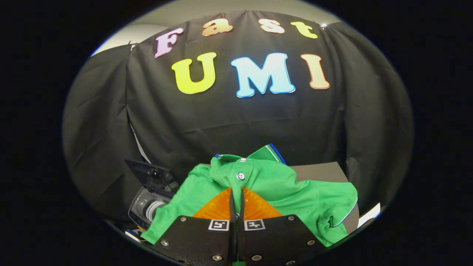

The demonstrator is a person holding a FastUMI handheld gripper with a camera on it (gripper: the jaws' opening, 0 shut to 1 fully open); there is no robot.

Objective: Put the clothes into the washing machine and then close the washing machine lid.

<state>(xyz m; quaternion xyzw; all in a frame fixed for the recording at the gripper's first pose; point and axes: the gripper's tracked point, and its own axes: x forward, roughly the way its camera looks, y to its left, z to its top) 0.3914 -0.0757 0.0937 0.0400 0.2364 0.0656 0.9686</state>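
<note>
A green polo shirt (281, 184) with white buttons and a blue-trimmed collar hangs bunched from my gripper (237, 192), lifted above the table. Both fingers are pressed together on the fabric just below the button placket. The shirt drapes down to either side of the fingers and hides what lies under it. To the left and below sits a small toy washing machine (147, 207) with its dark lid (151, 173) standing open and the ribbed drum showing inside.
A grey tabletop (321, 171) shows behind the shirt, to the right. A white strip (369, 216) lies at the table's right edge. The black cloth wall closes the back and both sides.
</note>
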